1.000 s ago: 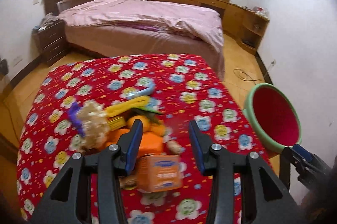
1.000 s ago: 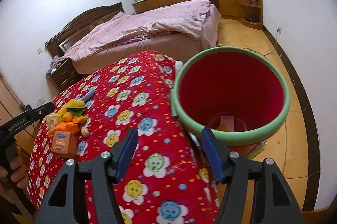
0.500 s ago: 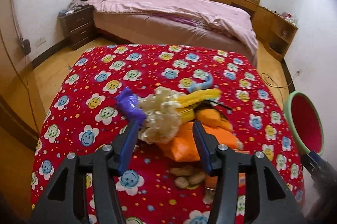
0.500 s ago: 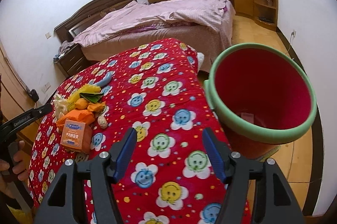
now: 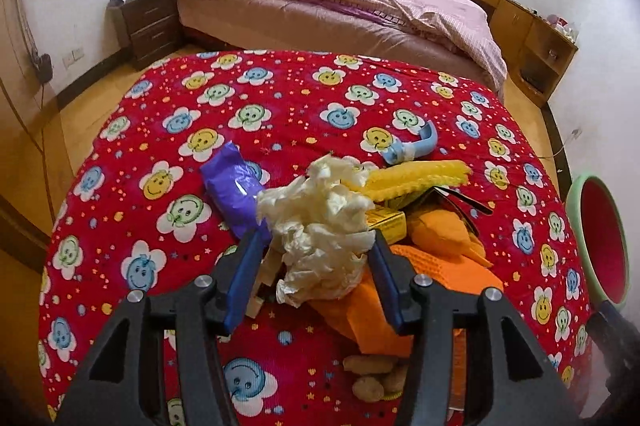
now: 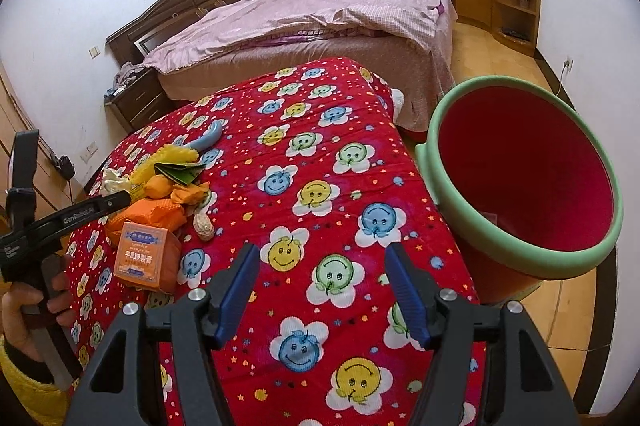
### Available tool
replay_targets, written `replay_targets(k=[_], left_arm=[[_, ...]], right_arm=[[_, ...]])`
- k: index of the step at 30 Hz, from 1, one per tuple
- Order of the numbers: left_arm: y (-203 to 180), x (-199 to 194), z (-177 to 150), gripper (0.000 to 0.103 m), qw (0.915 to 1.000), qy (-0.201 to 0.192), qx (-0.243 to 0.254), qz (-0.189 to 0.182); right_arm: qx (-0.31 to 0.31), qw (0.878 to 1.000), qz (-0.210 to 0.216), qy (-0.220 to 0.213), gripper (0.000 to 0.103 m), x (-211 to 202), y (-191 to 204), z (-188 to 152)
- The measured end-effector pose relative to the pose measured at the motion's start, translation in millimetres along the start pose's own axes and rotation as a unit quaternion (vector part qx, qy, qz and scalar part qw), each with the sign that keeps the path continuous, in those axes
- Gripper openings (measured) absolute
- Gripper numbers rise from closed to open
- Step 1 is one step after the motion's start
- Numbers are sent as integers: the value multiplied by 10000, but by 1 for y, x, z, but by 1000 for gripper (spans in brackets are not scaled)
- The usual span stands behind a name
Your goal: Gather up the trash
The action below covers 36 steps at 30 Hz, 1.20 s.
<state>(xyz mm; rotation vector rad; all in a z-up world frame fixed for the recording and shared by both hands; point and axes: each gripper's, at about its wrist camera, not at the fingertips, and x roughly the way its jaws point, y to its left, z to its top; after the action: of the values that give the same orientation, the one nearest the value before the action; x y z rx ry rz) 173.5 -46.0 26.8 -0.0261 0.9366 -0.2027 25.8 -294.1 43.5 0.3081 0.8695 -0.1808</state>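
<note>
Left wrist view: left tool [image 5: 316,266] stands half open around the crumpled cream wrapper [image 5: 320,222], not yet pinching. Right tool [image 6: 324,290] is open and empty; the bucket [image 6: 520,254] waits at 3 o'clock. Closing off-centre may drag the neighbouring orange bag [image 5: 436,278].

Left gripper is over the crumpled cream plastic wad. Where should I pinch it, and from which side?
Pinch the crumpled cream wad across its bulging middle, coming down from above. It tops the pile between the left gripper's open pads; its soft folds should likely compress.
</note>
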Motion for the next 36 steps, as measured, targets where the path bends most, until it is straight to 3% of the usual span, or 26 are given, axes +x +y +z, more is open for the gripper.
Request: replay_targets(k=[3,4,6,9,11,13,28,36], left_arm=[[1,0,-1,52,10000,-65,38,-52],[1,-1,-2,48,9999,-91,55,-85],[1,-2,-2,30,9997,-101,68,-215],[2,-6,-4,18,9993,-148,78,-327],[4,-11,-5,16,9991,-206,65,-374],[6,-17,-6,6,9986,-255,23,-457],[34,-82,-26,5,9955,-748,-245,-528],[65,-97,-52,5,9960,-729,-487,-168]], right_arm=[[3,10000,56,41,68,3,1,2],[-5,10000,60,45,68,3,2,2],[-20,10000,76,51,68,4,4,2],[-40,9999,130,66,68,5,7,3],[-51,9998,169,74,68,4,11,2],[-90,9998,192,61,68,2,14,2],[-365,9979,527,0,68,-8,52,2],[-557,9939,930,207,71,3,86,1]])
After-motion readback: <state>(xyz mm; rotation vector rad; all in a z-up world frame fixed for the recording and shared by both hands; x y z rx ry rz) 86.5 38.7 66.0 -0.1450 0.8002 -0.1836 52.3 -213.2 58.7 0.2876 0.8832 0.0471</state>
